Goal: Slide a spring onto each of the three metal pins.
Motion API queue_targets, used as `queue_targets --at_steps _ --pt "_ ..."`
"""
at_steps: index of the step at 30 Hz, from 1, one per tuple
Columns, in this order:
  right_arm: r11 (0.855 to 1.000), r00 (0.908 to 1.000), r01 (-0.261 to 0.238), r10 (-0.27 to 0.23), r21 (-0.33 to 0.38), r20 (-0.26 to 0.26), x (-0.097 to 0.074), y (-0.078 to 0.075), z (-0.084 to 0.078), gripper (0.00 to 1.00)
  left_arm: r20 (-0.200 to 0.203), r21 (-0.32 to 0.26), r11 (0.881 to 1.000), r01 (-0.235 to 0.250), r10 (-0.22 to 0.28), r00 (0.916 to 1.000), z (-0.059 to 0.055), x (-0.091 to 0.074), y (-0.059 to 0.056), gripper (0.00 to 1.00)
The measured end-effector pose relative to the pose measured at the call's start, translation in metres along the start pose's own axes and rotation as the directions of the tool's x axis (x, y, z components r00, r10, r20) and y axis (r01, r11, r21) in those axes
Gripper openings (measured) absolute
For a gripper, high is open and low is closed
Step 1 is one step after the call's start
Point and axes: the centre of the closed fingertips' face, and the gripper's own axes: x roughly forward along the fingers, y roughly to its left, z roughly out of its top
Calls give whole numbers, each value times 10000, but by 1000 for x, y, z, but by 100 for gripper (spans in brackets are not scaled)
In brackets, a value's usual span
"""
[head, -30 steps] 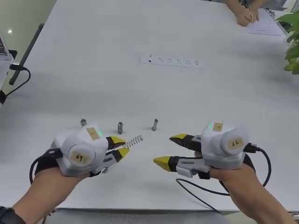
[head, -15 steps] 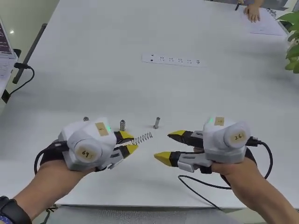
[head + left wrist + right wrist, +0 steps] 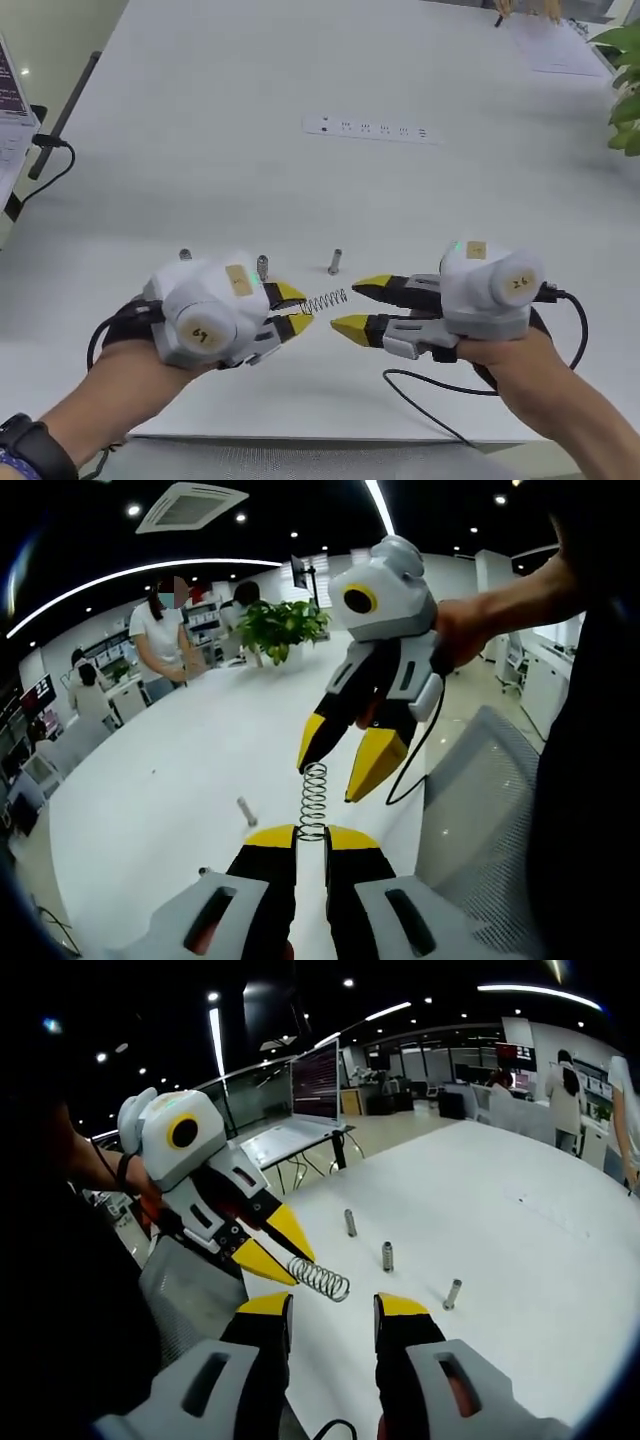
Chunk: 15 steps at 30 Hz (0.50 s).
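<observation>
In the head view, our left gripper (image 3: 295,308) pinches the spring (image 3: 325,299) by its left end, and its axis runs right into our half-spread right gripper (image 3: 348,306). In the left gripper view, we see it pointing straight ahead. In the right gripper view, its free end sits just ahead of our parted jaws, with the pins (image 3: 388,1256) farther off.

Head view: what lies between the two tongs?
A spring, one end held by the left tongs, free end toward the open right tongs; the head view shows it.

Spring (image 3: 326,299) before pins (image 3: 334,262); pins on table (image 3: 300,180)
</observation>
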Motion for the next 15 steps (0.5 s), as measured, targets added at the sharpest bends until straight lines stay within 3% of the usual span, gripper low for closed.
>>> queue_targets --at_steps 5,15 --pt "9989 9991 -430 429 -207 -51 1 9 2 22 25 197 9997 177 -177 9998 3 1 -5 2" --pt "9966 9970 -765 759 -315 -175 -3 11 2 13 -136 491 9981 384 -378 9992 0 1 -7 2"
